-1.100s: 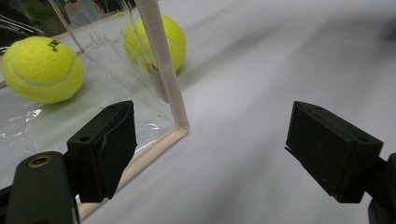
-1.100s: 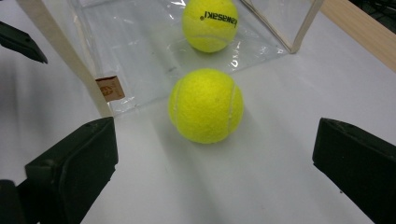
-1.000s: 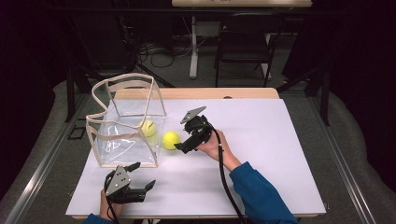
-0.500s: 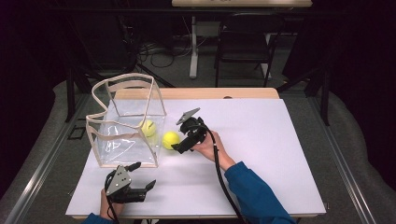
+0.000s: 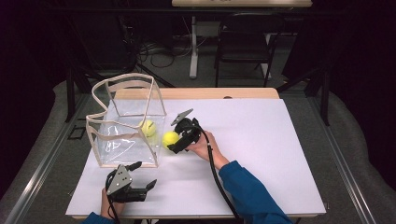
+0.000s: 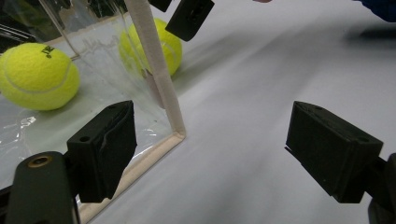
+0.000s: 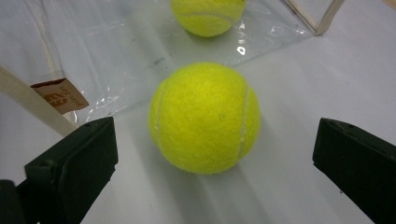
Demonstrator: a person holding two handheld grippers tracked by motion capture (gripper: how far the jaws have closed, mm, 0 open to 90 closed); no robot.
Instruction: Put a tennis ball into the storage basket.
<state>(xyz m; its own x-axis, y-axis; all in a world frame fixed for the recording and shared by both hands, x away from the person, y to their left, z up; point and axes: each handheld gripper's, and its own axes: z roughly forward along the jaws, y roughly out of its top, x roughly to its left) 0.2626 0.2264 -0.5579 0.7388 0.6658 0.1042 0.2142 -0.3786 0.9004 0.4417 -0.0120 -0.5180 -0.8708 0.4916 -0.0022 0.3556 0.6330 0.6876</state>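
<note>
- Closest to the person, the left gripper (image 5: 140, 186) sits low over the near edge of the white table (image 5: 261, 154), jaws spread wide and holding nothing.
- Just past it stands a clear bag (image 5: 122, 135) with tan trim, its near corner seam right ahead of that gripper in the left gripper view.
- Further in, the right gripper (image 5: 175, 144) points at a tennis ball (image 5: 170, 138) lying on the table just beside the bag's right wall. The jaws are wide apart, one on each side of the ball, not touching it in the right gripper view.
- A second tennis ball (image 5: 148, 127) rests inside the bag, near that same wall.
- Beyond the table, a dark chair (image 5: 243, 46) stands on the floor.
</note>
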